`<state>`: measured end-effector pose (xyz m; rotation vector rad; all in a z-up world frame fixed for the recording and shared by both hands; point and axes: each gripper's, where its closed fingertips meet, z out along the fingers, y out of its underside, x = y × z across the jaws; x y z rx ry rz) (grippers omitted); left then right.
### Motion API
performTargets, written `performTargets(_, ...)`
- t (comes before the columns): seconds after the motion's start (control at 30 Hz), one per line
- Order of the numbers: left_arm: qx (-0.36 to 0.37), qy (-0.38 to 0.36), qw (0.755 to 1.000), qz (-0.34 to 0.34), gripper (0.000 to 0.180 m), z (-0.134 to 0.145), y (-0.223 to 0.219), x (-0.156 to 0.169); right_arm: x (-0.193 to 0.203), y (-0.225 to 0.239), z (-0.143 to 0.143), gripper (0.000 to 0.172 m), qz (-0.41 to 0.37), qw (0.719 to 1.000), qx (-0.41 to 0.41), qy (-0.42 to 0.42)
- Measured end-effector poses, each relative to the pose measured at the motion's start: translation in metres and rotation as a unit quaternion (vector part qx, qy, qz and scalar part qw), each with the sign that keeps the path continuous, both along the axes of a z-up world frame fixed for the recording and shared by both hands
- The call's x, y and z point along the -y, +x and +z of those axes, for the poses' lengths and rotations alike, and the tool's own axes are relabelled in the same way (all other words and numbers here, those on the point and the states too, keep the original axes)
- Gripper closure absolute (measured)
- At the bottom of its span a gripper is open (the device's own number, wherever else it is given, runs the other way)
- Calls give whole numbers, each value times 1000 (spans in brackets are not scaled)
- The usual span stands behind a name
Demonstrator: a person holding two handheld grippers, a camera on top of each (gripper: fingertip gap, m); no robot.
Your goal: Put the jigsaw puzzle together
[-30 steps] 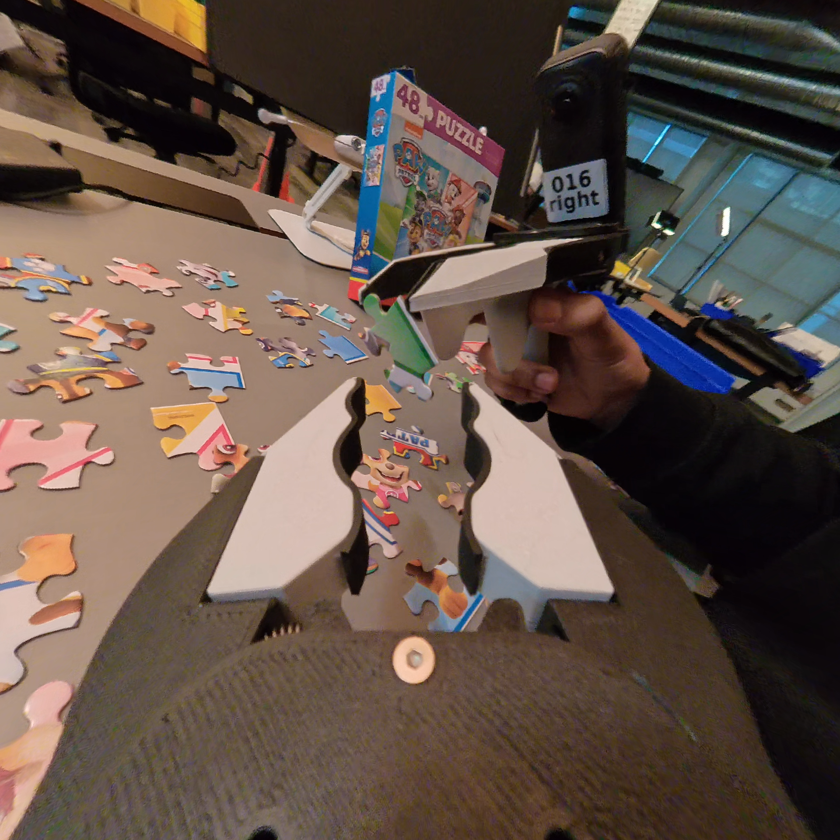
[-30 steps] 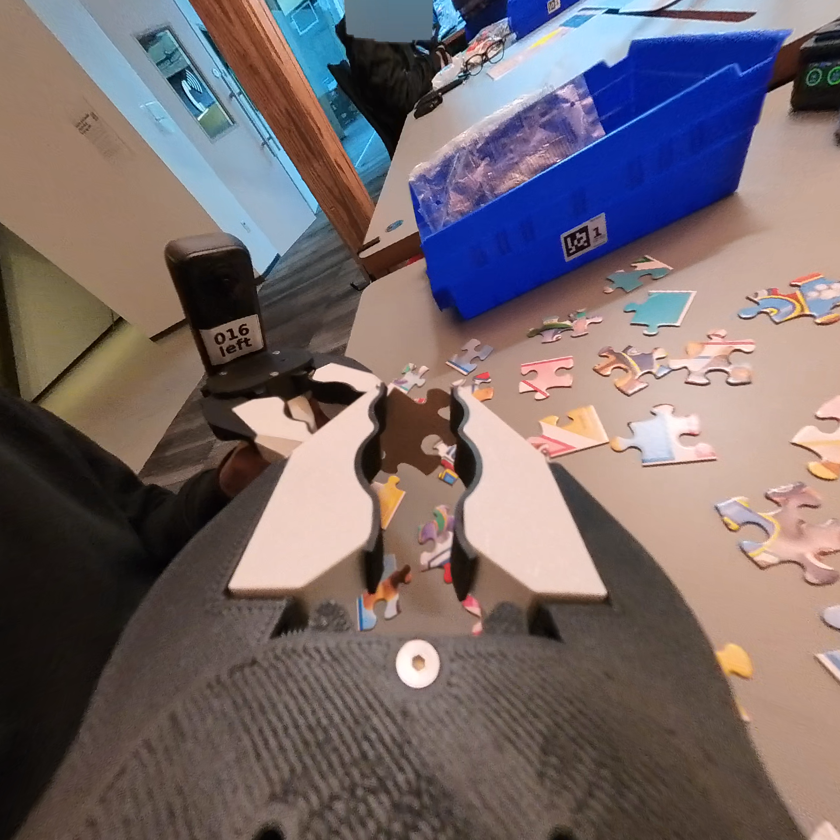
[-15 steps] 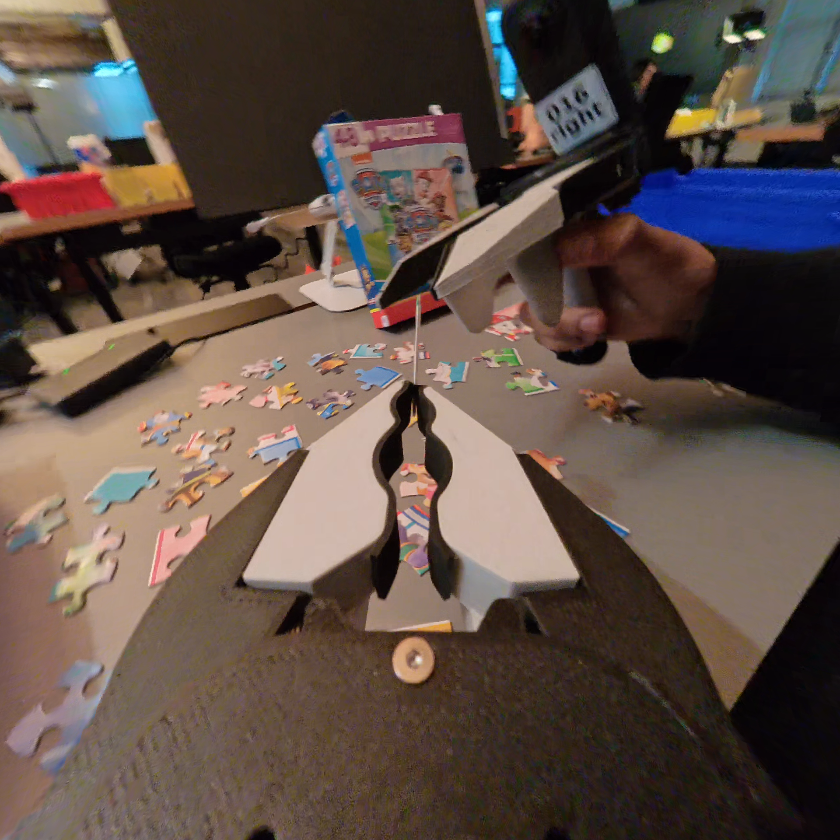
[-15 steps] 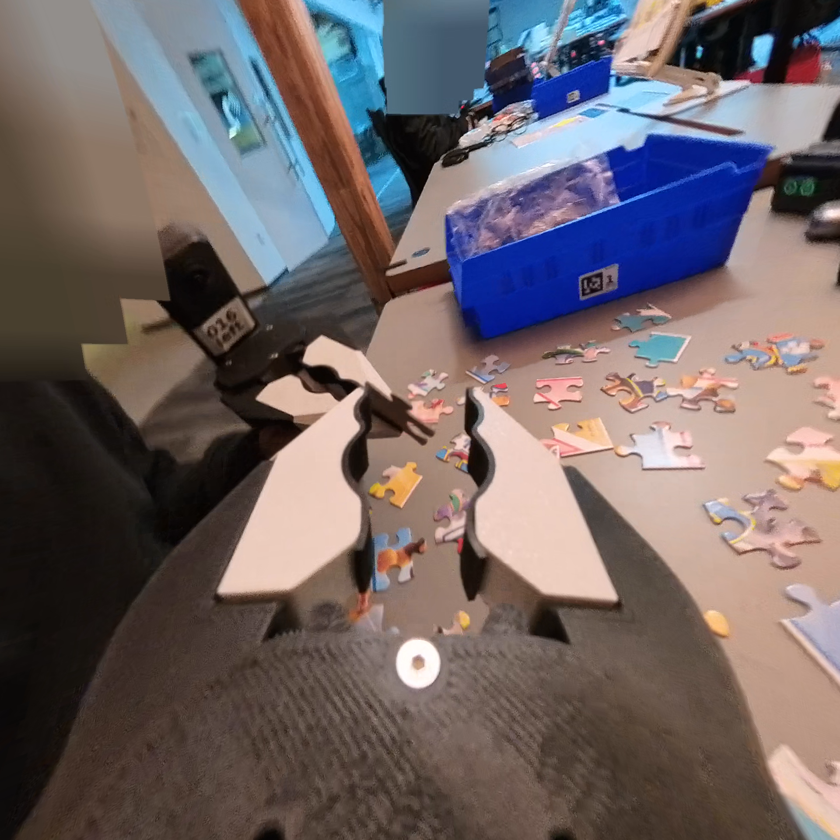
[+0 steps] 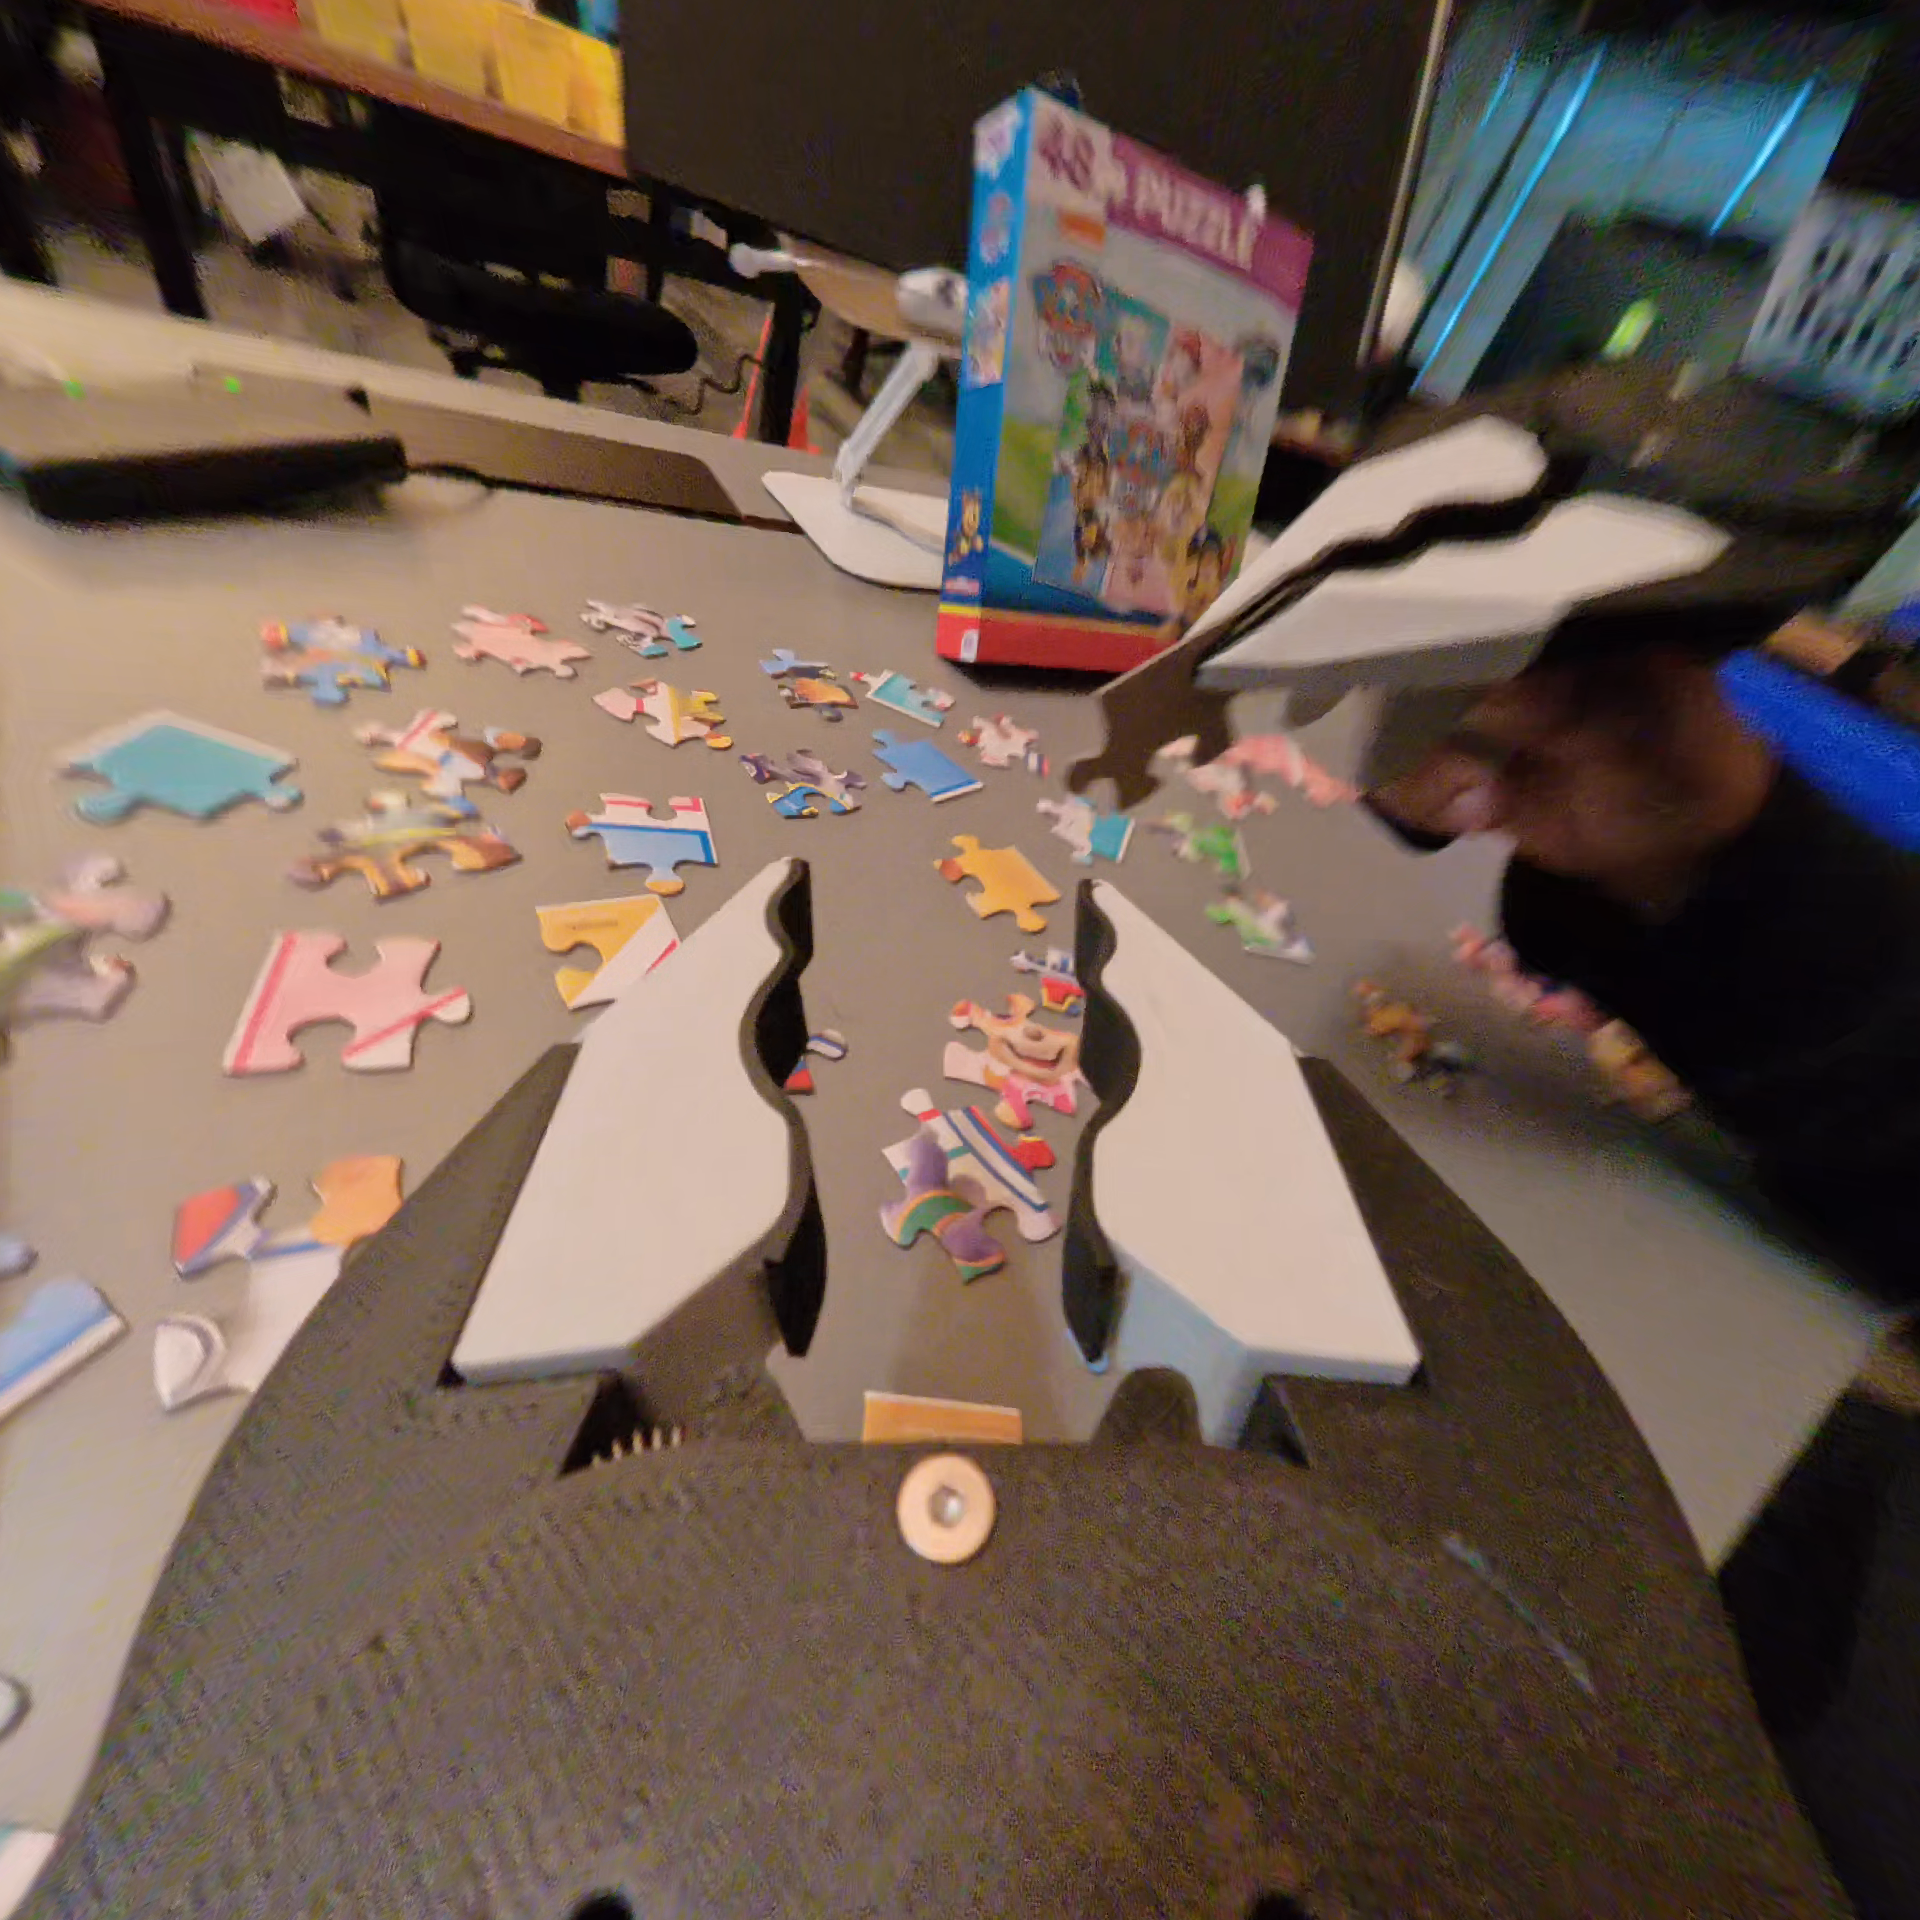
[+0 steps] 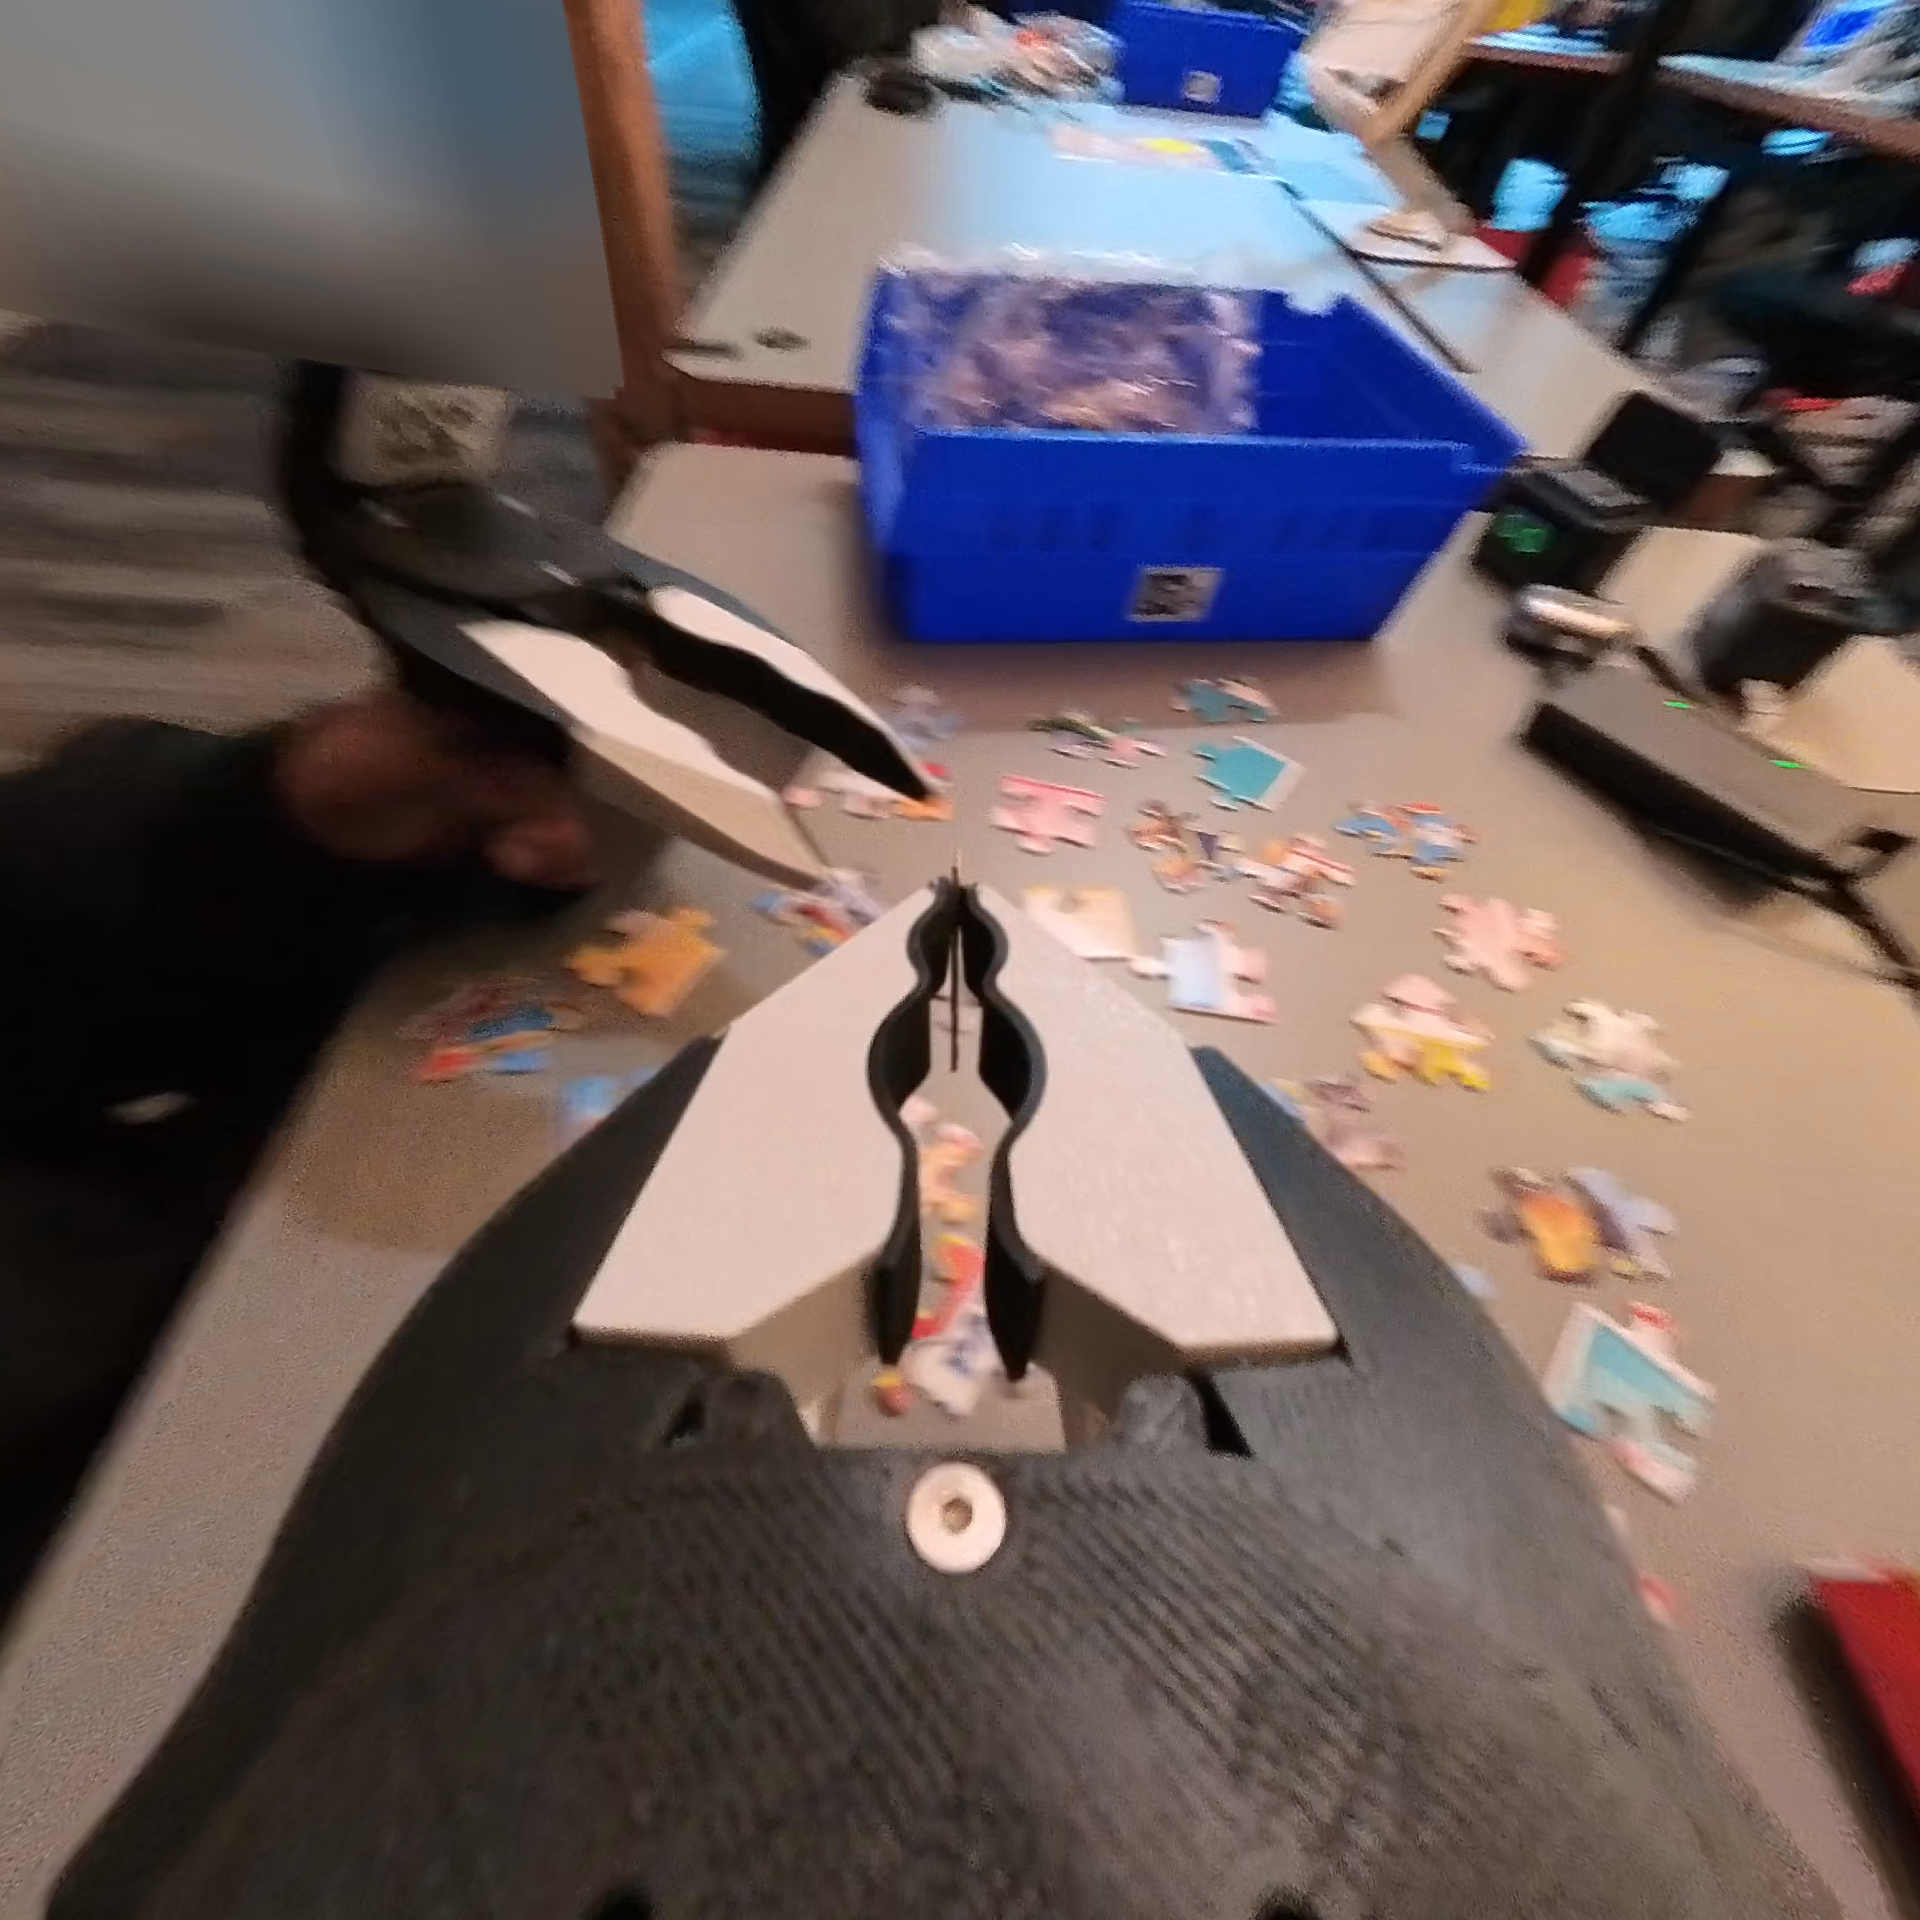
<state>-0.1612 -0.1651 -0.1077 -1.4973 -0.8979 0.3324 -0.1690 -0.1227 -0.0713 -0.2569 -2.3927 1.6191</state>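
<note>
My right gripper (image 6: pixel 954 891) is shut on a puzzle piece (image 6: pixel 953 987), which I see edge-on as a thin dark line between the pads. In the left wrist view the right gripper (image 5: pixel 1210 649) is at the upper right. The held piece (image 5: pixel 1148 717) hangs from its tips above the table and shows its brown back. My left gripper (image 5: pixel 940 878) is open and empty over the grey table (image 5: pixel 520 551). A yellow piece (image 5: pixel 997 881) and a cartoon pup piece (image 5: pixel 1013 1055) lie below its gap. In the right wrist view the left gripper (image 6: pixel 868 831) also stands open.
Several loose puzzle pieces lie face up across the table. The puzzle box (image 5: pixel 1122 416) stands upright at the back by a white stand (image 5: pixel 873 520). A blue bin (image 6: pixel 1164 520) holding a plastic bag sits on the table. A flat black device (image 5: pixel 208 478) lies at the far edge. Across from one pair of fingers to the other is roughly 7 centimetres. It is some 35 centimetres from my left tips to the flat black device (image 5: pixel 208 478). The right camera catches it too, in the right wrist view (image 6: pixel 1617 769).
The piece went from my right gripper to my left, which shut on it while the right opened. Now the right is shut on it again and the left has opened and drawn back.
</note>
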Motion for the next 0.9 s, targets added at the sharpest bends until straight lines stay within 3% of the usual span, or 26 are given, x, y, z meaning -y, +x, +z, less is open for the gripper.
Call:
performTargets(0.13,40,213,976,-28,125,35,3,26,4,-48,-48,172,-76,974,-129,171)
performTargets(0.23,36,238,970,-27,125,44,5,38,12,-49,-84,171,-64,949,-140,275)
performTargets(0.27,31,230,973,-19,125,43,4,41,15,-41,-90,162,-51,951,-121,282)
performTargets(0.3,26,223,974,-14,126,43,4,42,17,-35,-91,155,-45,955,-103,275)
performTargets(0.37,18,222,975,-15,128,46,5,43,13,-30,-76,160,-61,968,-81,232)
performTargets(0.5,13,231,973,-25,128,48,7,42,-17,-15,-29,161,-101,992,8,72)
performTargets(0.67,4,249,967,-53,130,57,14,35,-71,16,-18,160,-159,986,59,8)
performTargets(0.8,1,212,970,-122,130,59,31,-5,-109,44,-22,158,-209,977,34,11)
performTargets(0.87,1,187,968,-165,125,58,44,-37,-135,47,-18,143,-264,964,-10,5)
performTargets(0.9,5,176,964,-200,119,59,56,-57,-150,49,-14,144,-291,956,-38,4)
